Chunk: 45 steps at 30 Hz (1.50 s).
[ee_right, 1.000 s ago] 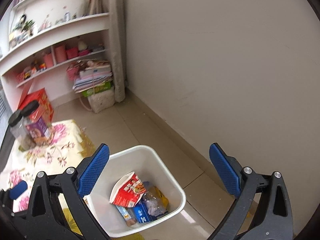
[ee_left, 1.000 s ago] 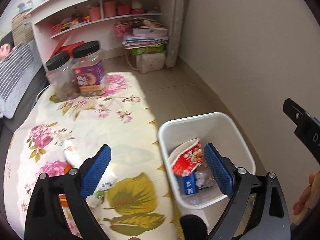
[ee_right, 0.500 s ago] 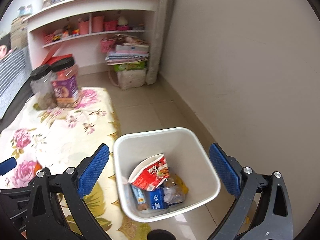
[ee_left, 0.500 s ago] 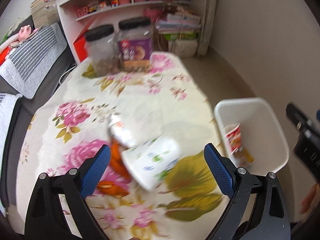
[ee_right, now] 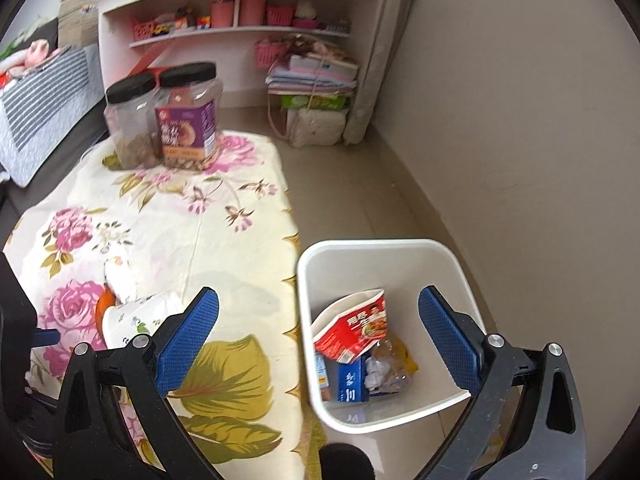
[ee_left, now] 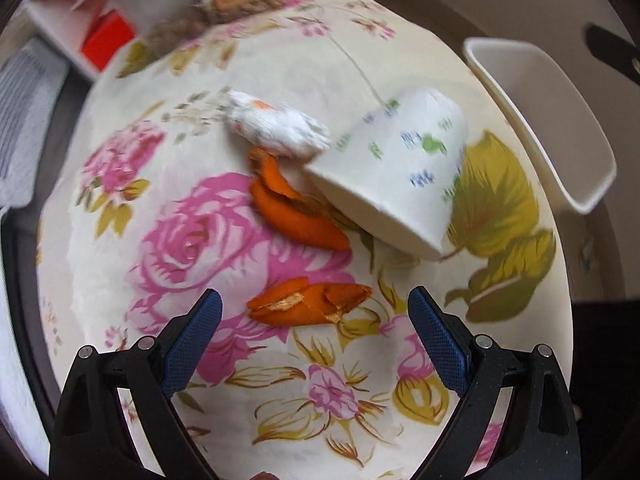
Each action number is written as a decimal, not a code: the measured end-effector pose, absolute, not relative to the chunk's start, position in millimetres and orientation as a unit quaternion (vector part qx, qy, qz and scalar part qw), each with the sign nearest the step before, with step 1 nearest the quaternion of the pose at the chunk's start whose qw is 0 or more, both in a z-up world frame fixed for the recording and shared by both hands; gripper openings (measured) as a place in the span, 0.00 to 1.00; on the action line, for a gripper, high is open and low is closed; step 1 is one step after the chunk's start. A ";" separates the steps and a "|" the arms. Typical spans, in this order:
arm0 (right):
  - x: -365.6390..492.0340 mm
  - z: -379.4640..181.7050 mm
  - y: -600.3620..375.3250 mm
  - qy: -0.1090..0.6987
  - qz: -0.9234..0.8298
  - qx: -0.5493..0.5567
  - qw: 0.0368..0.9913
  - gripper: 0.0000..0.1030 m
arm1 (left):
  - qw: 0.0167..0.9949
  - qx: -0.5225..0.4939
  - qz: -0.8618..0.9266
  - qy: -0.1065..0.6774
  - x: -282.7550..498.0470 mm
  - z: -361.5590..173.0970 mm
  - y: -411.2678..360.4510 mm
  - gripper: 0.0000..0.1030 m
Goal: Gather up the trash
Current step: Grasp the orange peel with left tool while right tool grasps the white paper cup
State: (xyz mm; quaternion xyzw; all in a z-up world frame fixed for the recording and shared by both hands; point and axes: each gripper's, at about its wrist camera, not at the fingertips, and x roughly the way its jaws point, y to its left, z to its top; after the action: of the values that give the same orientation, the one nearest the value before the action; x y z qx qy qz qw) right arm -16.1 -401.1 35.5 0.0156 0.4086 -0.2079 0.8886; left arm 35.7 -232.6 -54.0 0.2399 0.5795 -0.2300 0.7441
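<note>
On the floral tablecloth (ee_left: 120, 264) lie two orange peels (ee_left: 308, 306) (ee_left: 292, 210), a crumpled white wrapper (ee_left: 276, 128) and a tipped white paper cup (ee_left: 392, 172). My left gripper (ee_left: 314, 316) is open, its blue pads either side of the nearer peel, just above the cloth. The white trash bin (ee_right: 452, 276) stands on the floor right of the table, holding a red packet (ee_right: 352, 328), a blue carton (ee_right: 352, 380) and crumpled wrappers. My right gripper (ee_right: 318, 328) hangs open above the bin's near side. The cup (ee_right: 132, 316) and a peel (ee_right: 102, 304) show partly behind its left finger.
Two black-lidded jars (ee_right: 188, 120) (ee_right: 130, 124) stand at the table's far end. Behind are white shelves (ee_right: 240, 28) with pink baskets, a stack of papers (ee_right: 312, 76) and a beige wall (ee_right: 520, 120). A striped cloth (ee_right: 44, 96) lies on the dark sofa at left.
My left gripper has swung away from the bin and dropped low over the table, closing in on the orange peels. The right gripper has turned left, bringing the table into view.
</note>
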 end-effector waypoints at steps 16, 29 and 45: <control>23.6 -13.5 -373.8 0.512 -0.134 0.153 0.835 0.93 | 0.746 0.242 -0.303 0.542 27.9 -58.1 -200.5 0.43; 54.7 -60.5 -351.9 0.549 -0.118 0.300 0.772 0.92 | 0.791 0.169 -0.245 0.534 55.2 -34.9 -148.7 0.42; 76.6 7.6 -309.8 0.426 -0.048 0.193 0.882 0.54 | 0.865 0.065 -0.139 0.477 107.6 -0.5 -107.0 0.42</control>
State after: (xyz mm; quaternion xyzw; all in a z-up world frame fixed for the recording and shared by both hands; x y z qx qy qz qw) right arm 76.6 -309.8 7.6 0.1934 0.4261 -0.0481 0.8824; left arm 107.6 -107.0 -0.5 0.0651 0.4771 -0.1391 0.8653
